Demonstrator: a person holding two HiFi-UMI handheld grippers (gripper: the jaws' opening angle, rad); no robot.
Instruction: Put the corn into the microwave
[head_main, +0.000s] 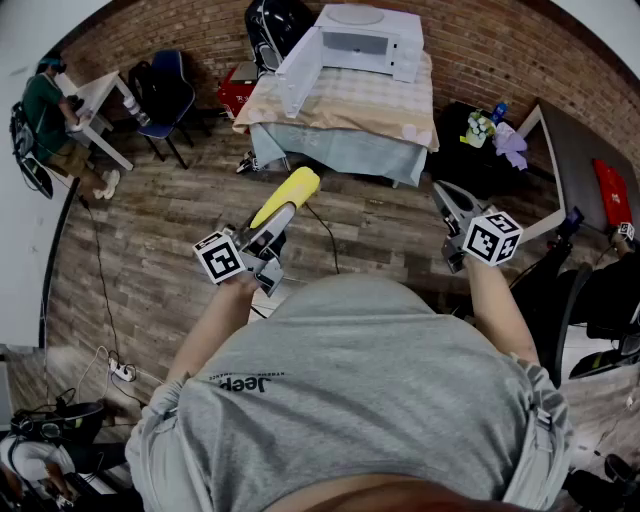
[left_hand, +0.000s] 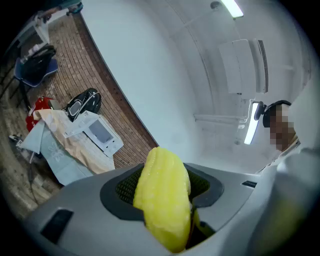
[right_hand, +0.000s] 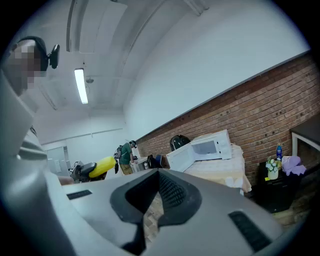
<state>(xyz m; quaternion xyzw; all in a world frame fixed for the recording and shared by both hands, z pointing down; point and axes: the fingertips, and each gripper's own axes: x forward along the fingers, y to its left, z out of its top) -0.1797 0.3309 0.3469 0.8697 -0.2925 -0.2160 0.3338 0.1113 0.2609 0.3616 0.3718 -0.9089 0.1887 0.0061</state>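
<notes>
- Corn in mid-air over the floor, gripped by its near end in the left gripper; long axis in line with the jaws, yellow free end ahead of the person and a little to the right in the head view, aimed toward the clothed table, well apart from the microwave.
- Same corn filling the middle of the left gripper view, both pads pressed against its sides; in the right gripper view, corn seen side-on, free end tipped slightly up.
- Right gripper level with the left and well apart from it, also aimed forward; jaw tips together in its own view, nothing between them.
- Wood-plank floor below both grippers, a thin dark cable trailing across it.
- Far left: a seated person at a white desk, a blue chair just beside.
- Centre back: table under a pale checked cloth over a light blue one, against the brick wall; white microwave on top, door swung open to the left.
- Right: dark table with a red item on it, small flowers near its left end.
</notes>
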